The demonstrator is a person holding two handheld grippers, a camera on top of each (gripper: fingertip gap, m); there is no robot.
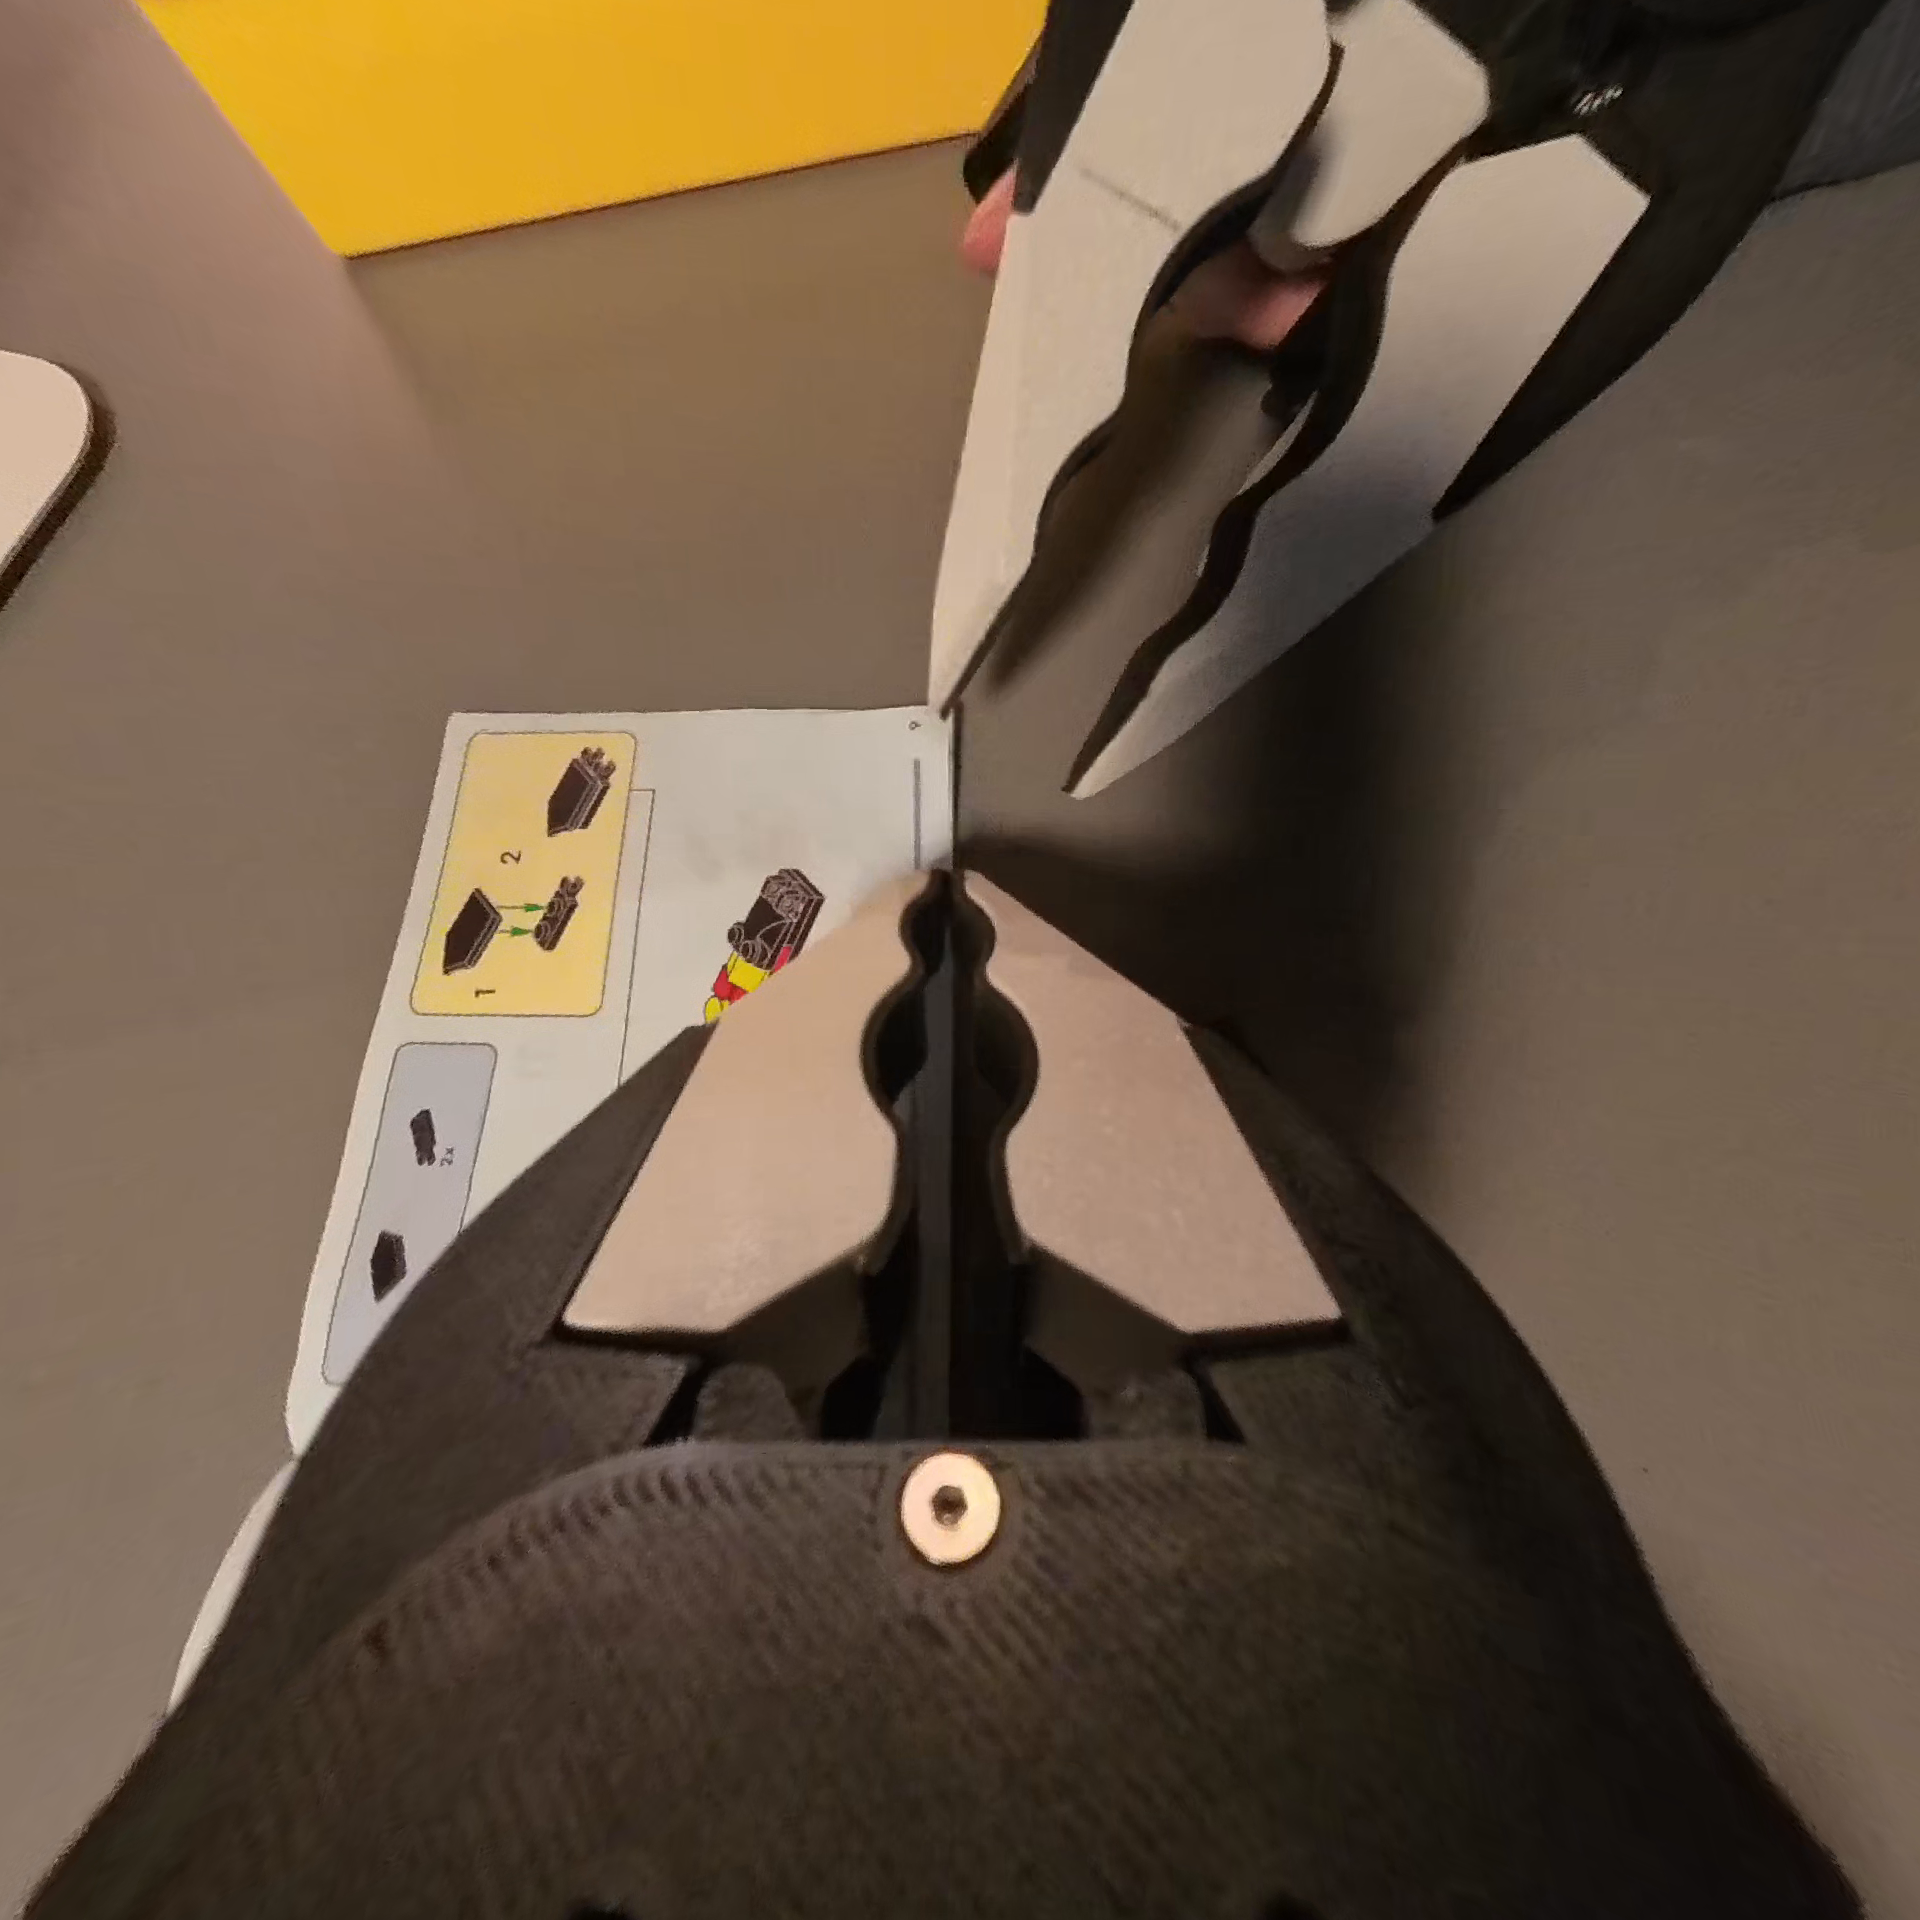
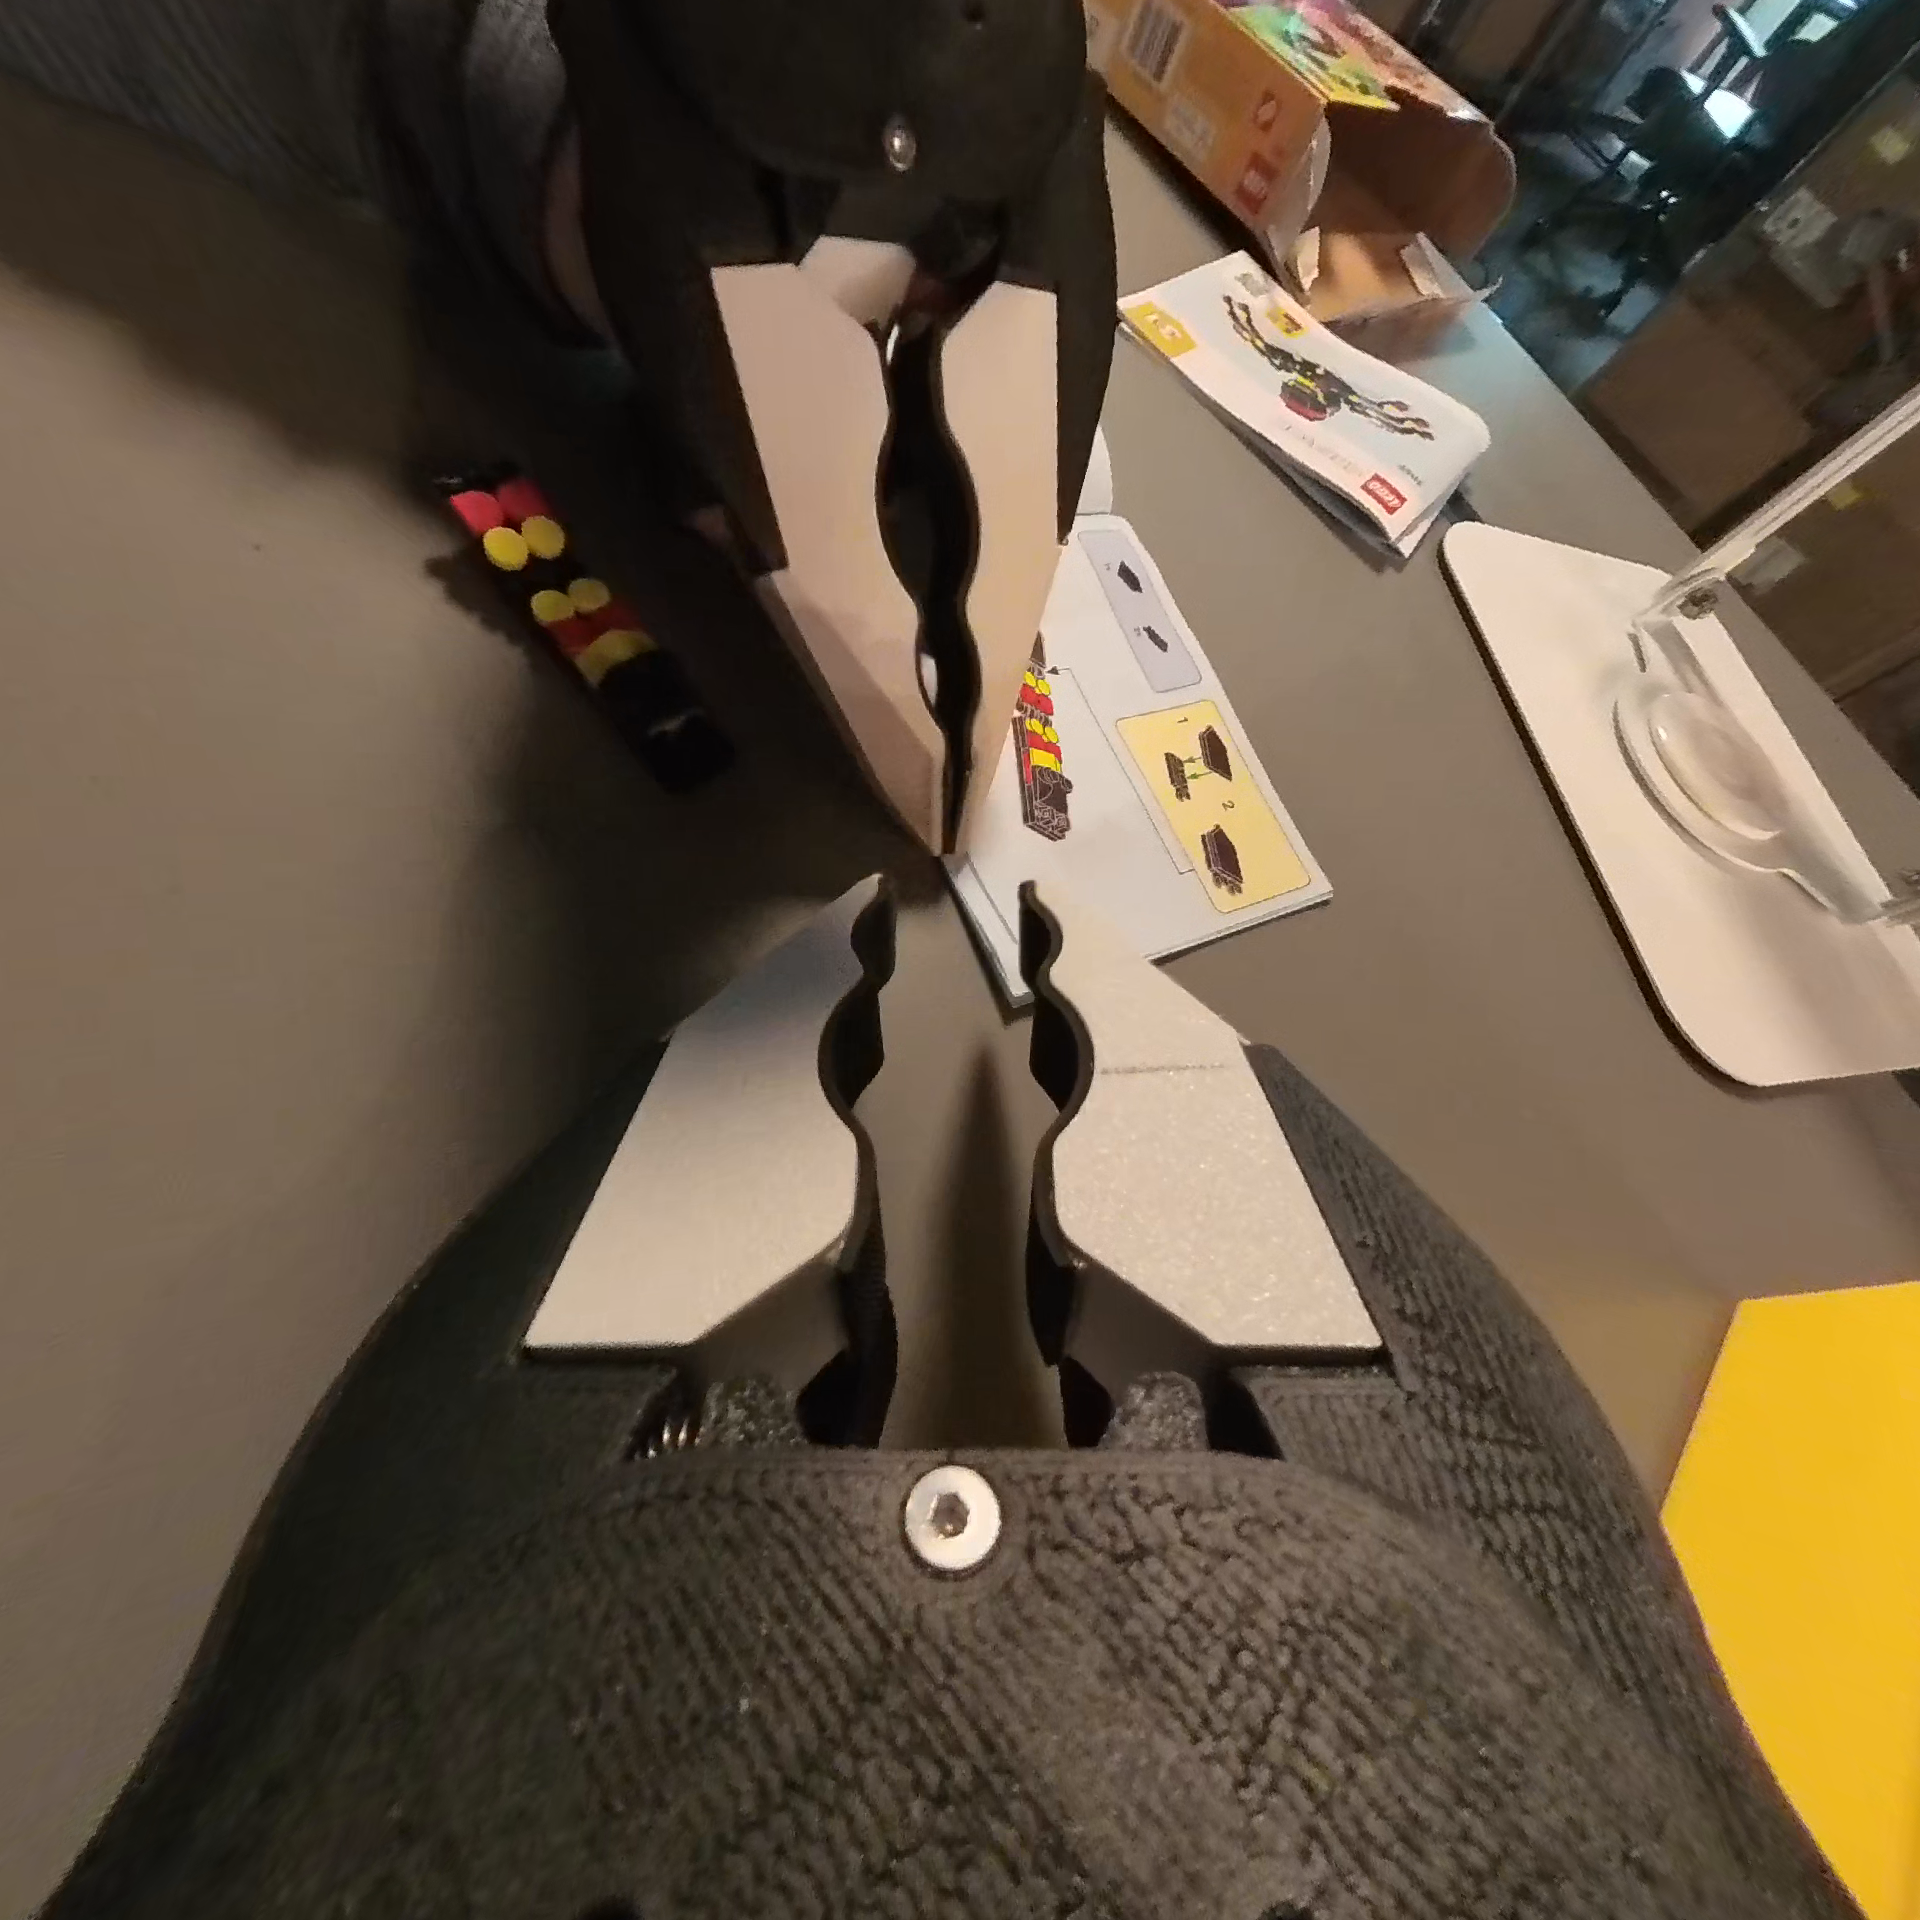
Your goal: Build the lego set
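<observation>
An open instruction booklet (image 1: 727, 831) lies flat on the grey table and also shows in the right wrist view (image 2: 1174, 790). My left gripper (image 1: 940, 881) is shut, with its tips at the booklet's edge near a corner; it also shows in the right wrist view (image 2: 948, 844). My right gripper (image 2: 956, 891) is open and holds nothing. It sits low over the same corner, facing the left gripper, with the booklet's edge between its fingers; it also shows in the left wrist view (image 1: 1010, 750). A long black build with red and yellow studs (image 2: 582, 613) lies on the table beside the left gripper.
A second booklet (image 2: 1320, 416) and an open cardboard box (image 2: 1299, 135) lie farther back. A white tray (image 2: 1621, 831) carries a clear plastic piece (image 2: 1745, 748). A yellow sheet (image 2: 1808, 1558) lies at the near right and shows in the left wrist view (image 1: 582, 104). The grippers are tip to tip, or close to it.
</observation>
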